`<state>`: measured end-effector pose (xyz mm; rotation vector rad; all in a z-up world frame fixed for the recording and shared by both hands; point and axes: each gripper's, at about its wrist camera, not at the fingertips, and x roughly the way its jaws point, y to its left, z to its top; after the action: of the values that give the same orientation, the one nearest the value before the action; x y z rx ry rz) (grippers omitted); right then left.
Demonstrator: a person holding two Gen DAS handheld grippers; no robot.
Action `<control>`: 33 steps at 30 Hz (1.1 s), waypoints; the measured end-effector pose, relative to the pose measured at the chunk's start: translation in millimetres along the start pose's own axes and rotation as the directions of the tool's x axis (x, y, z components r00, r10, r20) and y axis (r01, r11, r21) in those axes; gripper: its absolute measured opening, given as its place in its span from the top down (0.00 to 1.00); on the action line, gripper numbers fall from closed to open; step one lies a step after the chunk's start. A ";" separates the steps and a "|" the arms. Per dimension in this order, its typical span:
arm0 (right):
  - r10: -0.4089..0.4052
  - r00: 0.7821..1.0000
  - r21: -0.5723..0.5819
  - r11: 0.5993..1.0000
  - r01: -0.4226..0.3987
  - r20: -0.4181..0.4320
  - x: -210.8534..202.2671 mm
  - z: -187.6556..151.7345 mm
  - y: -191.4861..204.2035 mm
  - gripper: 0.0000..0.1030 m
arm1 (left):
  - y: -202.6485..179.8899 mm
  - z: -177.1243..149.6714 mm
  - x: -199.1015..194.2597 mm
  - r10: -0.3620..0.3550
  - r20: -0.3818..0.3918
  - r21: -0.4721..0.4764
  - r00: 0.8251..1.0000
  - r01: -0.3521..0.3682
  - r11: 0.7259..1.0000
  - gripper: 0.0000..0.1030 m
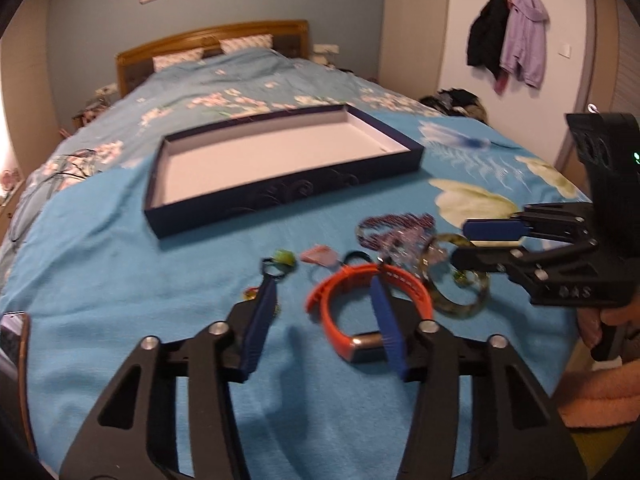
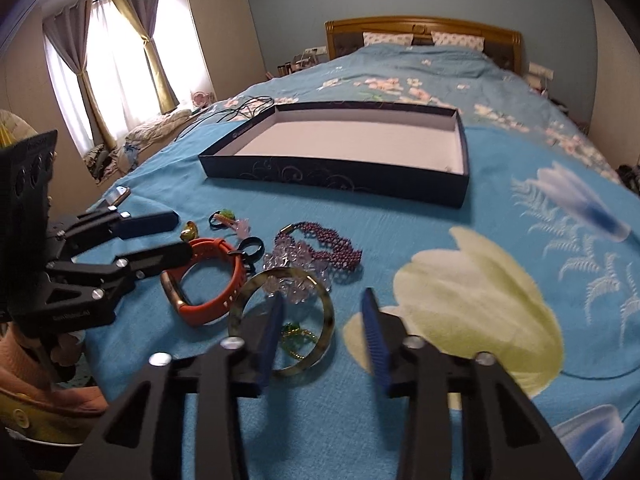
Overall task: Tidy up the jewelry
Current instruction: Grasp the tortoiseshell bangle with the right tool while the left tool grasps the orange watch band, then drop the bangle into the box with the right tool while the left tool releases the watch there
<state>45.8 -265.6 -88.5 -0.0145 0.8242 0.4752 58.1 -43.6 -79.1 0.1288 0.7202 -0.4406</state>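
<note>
A dark blue shallow box (image 1: 280,196) (image 2: 340,178) with a white inside lies on the blue bedspread. In front of it sits a heap of jewelry: an orange wristband (image 1: 320,300) (image 2: 224,300), a mottled bangle (image 1: 460,306) (image 2: 240,304), a purple bead bracelet (image 1: 400,224) (image 2: 324,240) and a clear crystal bracelet (image 2: 292,258). My left gripper (image 1: 323,280) is open, its jaws straddling the wristband's left side without pressing it. My right gripper (image 2: 322,296) is open too, one finger inside the bangle and one outside its right rim. Green beads (image 2: 296,332) lie inside the bangle.
Small pieces lie left of the heap: a green-topped ring (image 1: 284,258) (image 2: 226,214), a pink charm (image 1: 316,256) and a black ring (image 2: 252,246). A phone (image 2: 118,194) rests near the bed's left edge. A black cable (image 2: 240,112) lies behind the box. A hand in a pink sleeve (image 1: 600,396) holds the right gripper.
</note>
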 end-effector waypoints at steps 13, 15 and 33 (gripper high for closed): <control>0.064 0.998 0.030 0.997 -0.064 -0.010 -1.3 5.9 -6.4 0.93 | 0.3 3.5 5.4 -0.055 -0.061 0.020 0.997 0.056 0.998 0.58; 0.062 0.998 0.029 0.998 -0.062 0.001 -4.7 7.7 -8.5 0.93 | -1.4 5.8 9.3 -0.064 -0.079 0.046 0.995 0.068 0.997 0.60; 0.068 0.993 0.033 0.997 -0.071 0.094 -13.4 50.5 -24.8 0.93 | 16.0 21.2 1.0 -0.113 -0.071 -0.032 0.991 0.111 0.993 0.92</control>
<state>83.6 -283.3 -48.6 0.0700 0.7435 0.5228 78.7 -35.1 -64.5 0.0785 0.8080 -0.5352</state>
